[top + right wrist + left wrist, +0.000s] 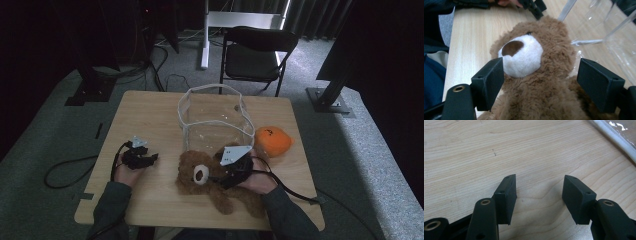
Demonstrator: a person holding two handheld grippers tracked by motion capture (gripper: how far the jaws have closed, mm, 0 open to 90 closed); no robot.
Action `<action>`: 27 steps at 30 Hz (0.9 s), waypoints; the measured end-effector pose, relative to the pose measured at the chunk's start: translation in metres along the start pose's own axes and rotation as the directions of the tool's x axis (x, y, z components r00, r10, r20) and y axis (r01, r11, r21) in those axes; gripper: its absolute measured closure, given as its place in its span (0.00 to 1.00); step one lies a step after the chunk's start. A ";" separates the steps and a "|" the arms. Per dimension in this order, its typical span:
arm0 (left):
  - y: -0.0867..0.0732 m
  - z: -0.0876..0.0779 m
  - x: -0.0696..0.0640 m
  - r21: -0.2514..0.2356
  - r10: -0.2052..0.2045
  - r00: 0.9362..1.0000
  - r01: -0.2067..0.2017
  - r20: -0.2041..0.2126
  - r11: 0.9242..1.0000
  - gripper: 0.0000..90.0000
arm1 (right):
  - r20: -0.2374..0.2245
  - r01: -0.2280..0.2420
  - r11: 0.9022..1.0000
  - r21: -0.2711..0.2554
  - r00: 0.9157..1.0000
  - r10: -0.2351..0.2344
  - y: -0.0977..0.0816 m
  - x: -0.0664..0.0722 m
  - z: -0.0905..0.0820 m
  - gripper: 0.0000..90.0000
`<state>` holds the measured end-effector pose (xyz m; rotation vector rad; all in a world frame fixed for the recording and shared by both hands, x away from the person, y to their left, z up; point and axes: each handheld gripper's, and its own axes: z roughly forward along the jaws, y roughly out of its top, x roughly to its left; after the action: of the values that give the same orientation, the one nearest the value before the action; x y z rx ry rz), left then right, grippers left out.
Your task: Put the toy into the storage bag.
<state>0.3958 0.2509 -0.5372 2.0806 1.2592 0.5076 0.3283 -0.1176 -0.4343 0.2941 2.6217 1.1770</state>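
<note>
Right gripper view: open jaws flank teddy bear (536,75).

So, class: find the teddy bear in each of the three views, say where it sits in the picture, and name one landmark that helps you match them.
High view: the teddy bear lies low and centre on the table, just before the clear bag.
Left gripper view: no bear here; bare wood, with the bag's white edge at top right.
Right gripper view: the bear sits in the middle, between the fingers.
Shared landmark: the clear bag.
</note>
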 end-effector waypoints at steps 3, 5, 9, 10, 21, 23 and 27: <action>0.000 0.000 0.000 0.001 0.000 1.000 0.000 -0.001 1.000 0.51 | -0.011 0.012 1.000 0.018 1.000 -0.012 -0.001 0.000 0.007 0.23; 0.000 0.000 0.000 0.001 0.001 1.000 -0.001 -0.001 1.000 0.51 | -0.017 0.015 0.999 0.031 1.000 -0.014 -0.002 -0.001 0.012 0.23; -0.001 -0.001 0.000 0.000 0.001 1.000 -0.001 0.001 1.000 0.51 | -0.035 0.021 0.998 0.053 0.999 -0.019 -0.005 -0.003 0.022 0.23; -0.001 -0.001 0.000 0.000 0.001 1.000 -0.001 0.001 1.000 0.51 | -0.042 0.023 0.998 0.061 0.999 -0.021 -0.005 -0.003 0.026 0.23; -0.001 -0.001 0.000 0.000 -0.001 1.000 0.001 0.004 1.000 0.51 | -0.058 0.111 0.978 0.178 0.993 -0.102 -0.014 0.001 0.047 0.16; -0.002 -0.001 0.000 0.000 -0.002 1.000 0.002 0.004 1.000 0.51 | -0.052 0.126 0.972 0.199 0.992 -0.118 -0.017 0.001 0.052 0.14; -0.002 -0.002 0.000 -0.001 -0.005 1.000 0.005 0.006 1.000 0.51 | -0.035 0.139 0.965 0.224 0.990 -0.135 -0.020 0.001 0.061 0.12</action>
<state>0.3940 0.2524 -0.5373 2.0761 1.2608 0.4997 0.3442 -0.0877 -0.4888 0.1405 2.7453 0.8429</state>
